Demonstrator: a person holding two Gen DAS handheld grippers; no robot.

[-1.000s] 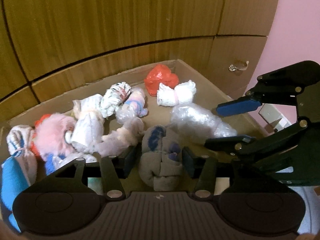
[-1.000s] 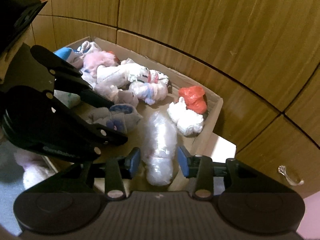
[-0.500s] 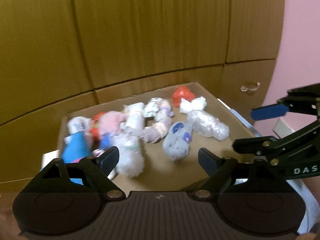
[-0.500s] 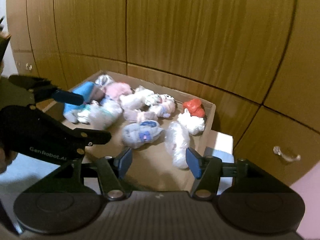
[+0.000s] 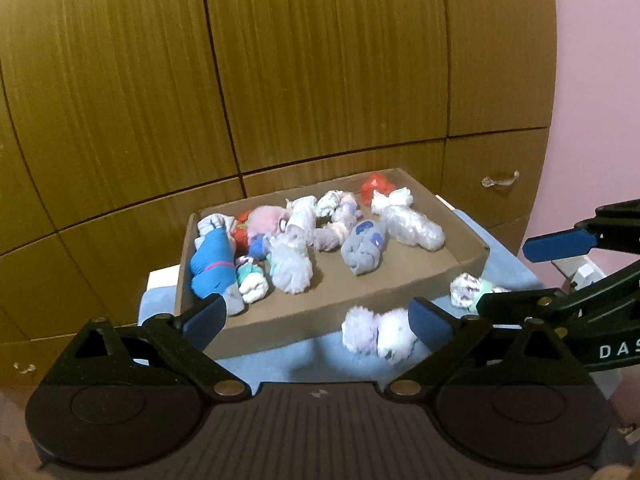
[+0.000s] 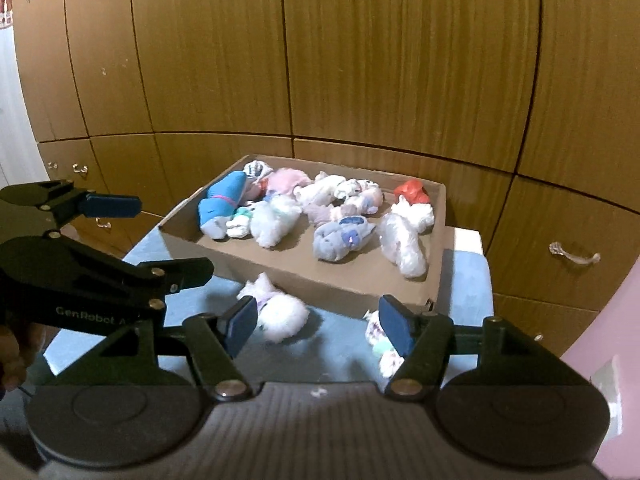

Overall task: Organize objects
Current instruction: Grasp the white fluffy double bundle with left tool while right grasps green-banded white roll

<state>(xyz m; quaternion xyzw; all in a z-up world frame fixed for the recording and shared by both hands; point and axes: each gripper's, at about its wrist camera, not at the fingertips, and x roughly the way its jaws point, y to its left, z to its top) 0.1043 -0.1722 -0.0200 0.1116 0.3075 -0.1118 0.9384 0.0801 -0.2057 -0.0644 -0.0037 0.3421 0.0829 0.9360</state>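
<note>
A shallow cardboard box (image 5: 400, 286) (image 6: 332, 280) holds several rolled sock bundles, among them a blue one (image 5: 212, 266) (image 6: 222, 200), a grey one (image 5: 364, 246) (image 6: 340, 238), a red one (image 5: 376, 186) (image 6: 412, 192) and a clear-wrapped one (image 5: 412, 226) (image 6: 402, 244). Two bundles lie on the blue cloth in front of the box: a fluffy white one (image 5: 376, 334) (image 6: 280, 312) and a patterned white-green one (image 5: 470, 290) (image 6: 382, 344). My left gripper (image 5: 318, 322) (image 6: 160, 236) is open and empty. My right gripper (image 6: 318, 326) (image 5: 532, 276) is open and empty, above those two bundles.
The box stands on a low surface covered with blue cloth (image 5: 280, 364) (image 6: 466, 280). Wooden cabinet doors (image 5: 300, 60) (image 6: 360, 48) rise right behind it, with metal handles (image 5: 500, 180) (image 6: 574, 254). A pink wall (image 5: 592, 100) is at the right.
Both grippers have pulled back and up from the box and opened wide, leaving the grey and clear-wrapped bundles in it. The two bundles on the cloth have come into view.
</note>
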